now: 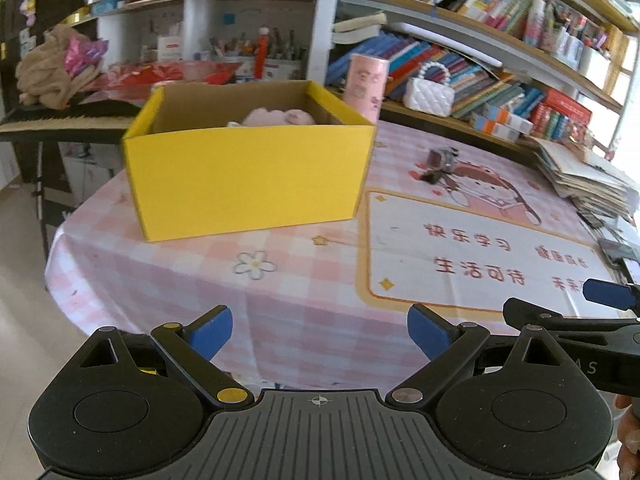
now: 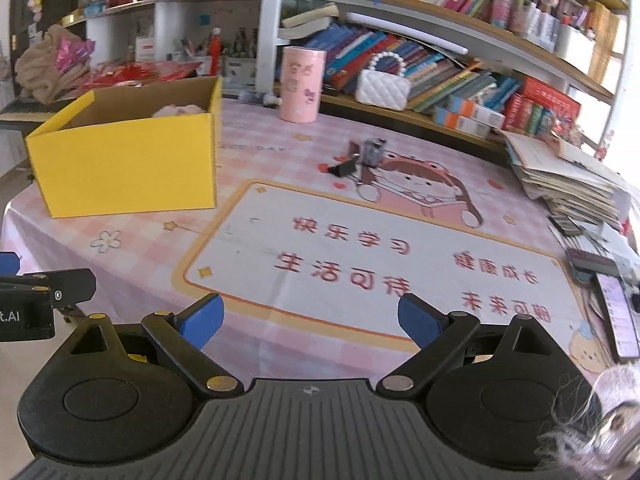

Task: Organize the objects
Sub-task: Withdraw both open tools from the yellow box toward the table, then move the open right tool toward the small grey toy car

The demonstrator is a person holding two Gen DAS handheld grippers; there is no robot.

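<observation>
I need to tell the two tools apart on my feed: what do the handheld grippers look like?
Both look alike: the left gripper and right gripper have matte black ribbed bodies, two round black discs, black linkage arms with brass and silver pivot pins, and blue pads on the jaws. White lettering marks their sides. No cables or sleeves show.

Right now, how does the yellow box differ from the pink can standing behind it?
The yellow box is a wide, open-topped cardboard carton with flat sides; the pink can is a tall, narrow cylinder. The box is plain yellow outside, the can carries cartoon prints. Something soft and pink shows inside the box; the can's contents cannot be seen. Both stand upright on the checked tablecloth.
</observation>
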